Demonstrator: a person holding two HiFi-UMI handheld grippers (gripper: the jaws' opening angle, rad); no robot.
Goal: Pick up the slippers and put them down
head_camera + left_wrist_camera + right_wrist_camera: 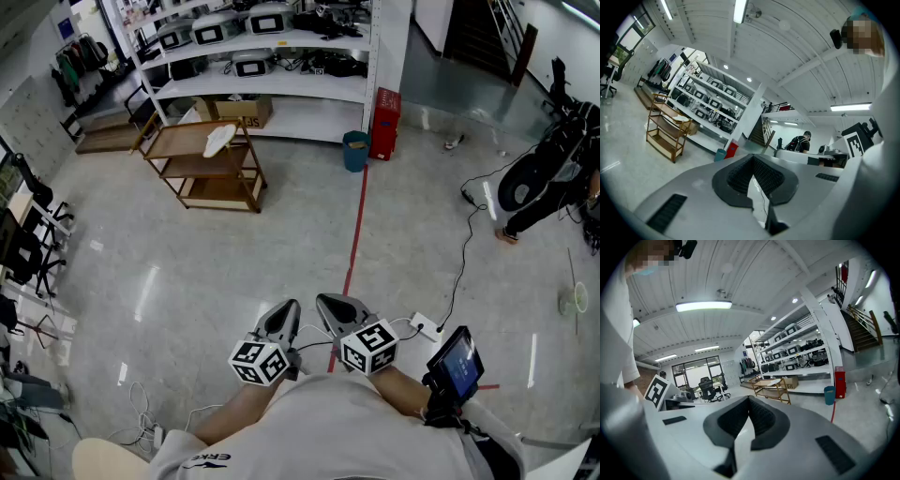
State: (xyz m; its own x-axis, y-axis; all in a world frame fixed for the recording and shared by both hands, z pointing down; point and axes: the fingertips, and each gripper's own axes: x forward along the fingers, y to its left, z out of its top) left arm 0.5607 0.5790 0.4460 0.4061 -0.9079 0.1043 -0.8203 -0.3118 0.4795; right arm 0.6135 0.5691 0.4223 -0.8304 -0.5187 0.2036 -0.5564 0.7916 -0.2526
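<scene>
Presently: approach step. Left tool (282, 319) and right tool (338, 312) clenched, empty, near the body. White slipper (219, 140) on wooden rack (183, 142), well apart. Next, likely: walk over, open one tool.

Floor (234, 272): pale grey, speckled, with one red line (354, 239).
Rack (202, 164): brown wood.
Slipper (219, 140): white.
Shelving (281, 89): white.
Bin (355, 151): teal.
Box (384, 124): red.
Left tool (287, 307), right tool (328, 304): silver-grey, with black ribbed pads (737, 178).
Marker cubes (258, 362): white with black square patterns.
Shirt (356, 431): white.
</scene>
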